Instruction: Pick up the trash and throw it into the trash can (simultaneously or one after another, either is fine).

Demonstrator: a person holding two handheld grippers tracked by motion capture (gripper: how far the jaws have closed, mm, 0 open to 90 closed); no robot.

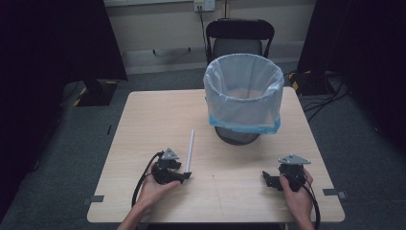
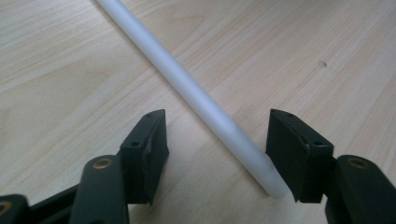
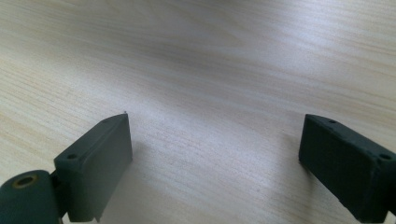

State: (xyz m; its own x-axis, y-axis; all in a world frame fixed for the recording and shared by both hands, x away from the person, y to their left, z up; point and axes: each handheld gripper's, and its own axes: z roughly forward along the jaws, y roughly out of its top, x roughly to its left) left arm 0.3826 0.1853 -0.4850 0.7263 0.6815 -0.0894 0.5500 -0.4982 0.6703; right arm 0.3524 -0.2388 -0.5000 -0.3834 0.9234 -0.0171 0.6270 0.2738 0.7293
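Wooden table (image 1: 143, 120); white tube (image 2: 187, 88) between open left tongs (image 2: 217, 156); unlabelled.

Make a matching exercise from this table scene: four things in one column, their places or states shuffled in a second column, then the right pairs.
Things:
1. white tube
2. bin
3. left gripper
4. right gripper

Places or states:
A. open over bare wood
B. lined with a pale bag, at the table's far side
C. lying flat on the table, near end between two jaws
D. open, jaws on either side of the tube's end

Pairs: 1-C, 2-B, 3-D, 4-A
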